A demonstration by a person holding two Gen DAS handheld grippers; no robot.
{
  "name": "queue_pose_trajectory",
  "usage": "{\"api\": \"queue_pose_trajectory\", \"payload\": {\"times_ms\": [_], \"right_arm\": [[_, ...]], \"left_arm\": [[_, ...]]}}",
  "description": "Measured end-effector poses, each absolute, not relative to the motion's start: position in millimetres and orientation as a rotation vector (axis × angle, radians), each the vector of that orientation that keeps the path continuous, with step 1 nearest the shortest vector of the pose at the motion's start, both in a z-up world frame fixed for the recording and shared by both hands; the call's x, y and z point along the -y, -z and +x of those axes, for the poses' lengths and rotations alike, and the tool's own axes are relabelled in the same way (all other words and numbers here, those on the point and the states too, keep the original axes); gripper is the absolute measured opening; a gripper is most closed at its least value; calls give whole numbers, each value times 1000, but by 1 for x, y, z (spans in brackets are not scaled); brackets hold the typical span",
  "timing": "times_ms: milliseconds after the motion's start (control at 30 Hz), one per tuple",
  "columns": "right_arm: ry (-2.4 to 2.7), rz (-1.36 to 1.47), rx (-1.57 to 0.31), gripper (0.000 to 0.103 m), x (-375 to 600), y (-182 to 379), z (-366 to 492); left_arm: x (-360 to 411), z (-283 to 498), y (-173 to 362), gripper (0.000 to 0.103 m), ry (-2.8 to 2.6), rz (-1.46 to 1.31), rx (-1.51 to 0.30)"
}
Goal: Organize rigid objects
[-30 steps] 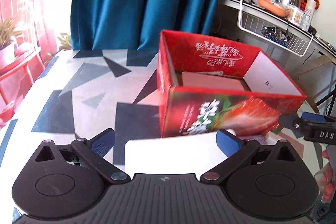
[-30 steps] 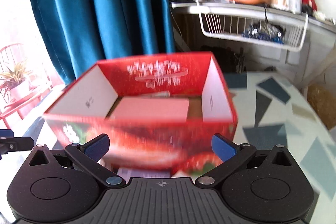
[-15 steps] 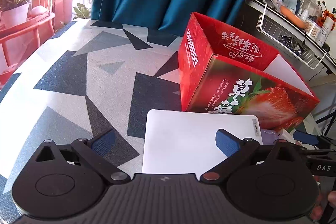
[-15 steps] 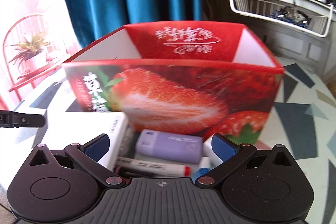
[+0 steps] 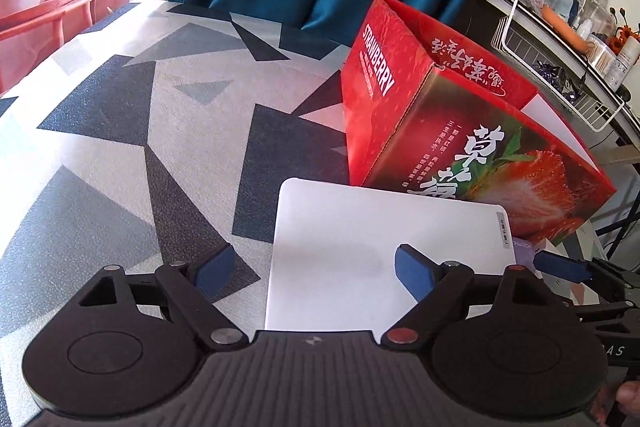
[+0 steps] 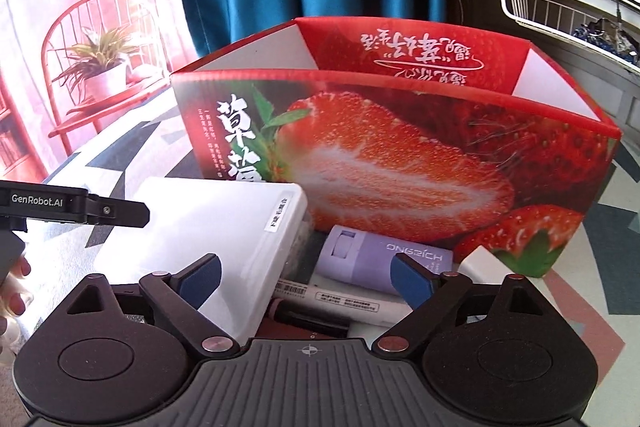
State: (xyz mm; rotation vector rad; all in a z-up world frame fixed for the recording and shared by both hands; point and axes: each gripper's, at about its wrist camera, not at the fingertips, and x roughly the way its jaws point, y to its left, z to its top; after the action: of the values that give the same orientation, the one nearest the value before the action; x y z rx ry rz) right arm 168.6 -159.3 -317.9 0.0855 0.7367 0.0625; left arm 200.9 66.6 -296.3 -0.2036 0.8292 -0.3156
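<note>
You have lowered both grippers from above the red strawberry-printed cardboard box (image 6: pixel 400 155) to the bench items — both jaws apart, empty; select the flat white plastic case (image 5: pixel 380 251) next.

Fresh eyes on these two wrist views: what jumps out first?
The big open-topped red cardboard strawberry box dominates both views, standing on the grey-and-navy geometric-patterned tablecloth. Right in front of it lies a flat white rectangular plastic case, straddled by the open left gripper. To the case's right, a lilac rectangular device and white marker pens lie between the open right gripper's fingers.
</note>
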Motion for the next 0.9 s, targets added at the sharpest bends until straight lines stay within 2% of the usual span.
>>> {"api": "queue_pose_trajectory", "payload": {"times_ms": [633,900], "right_arm": [[-142,147,-747,67,158,323,169],[-162,142,-743,53,160,321,164]], "left_arm": [[-59,198,310,83,393,-278,-841],[-49,192,305,81,456,-275,-830]]}}
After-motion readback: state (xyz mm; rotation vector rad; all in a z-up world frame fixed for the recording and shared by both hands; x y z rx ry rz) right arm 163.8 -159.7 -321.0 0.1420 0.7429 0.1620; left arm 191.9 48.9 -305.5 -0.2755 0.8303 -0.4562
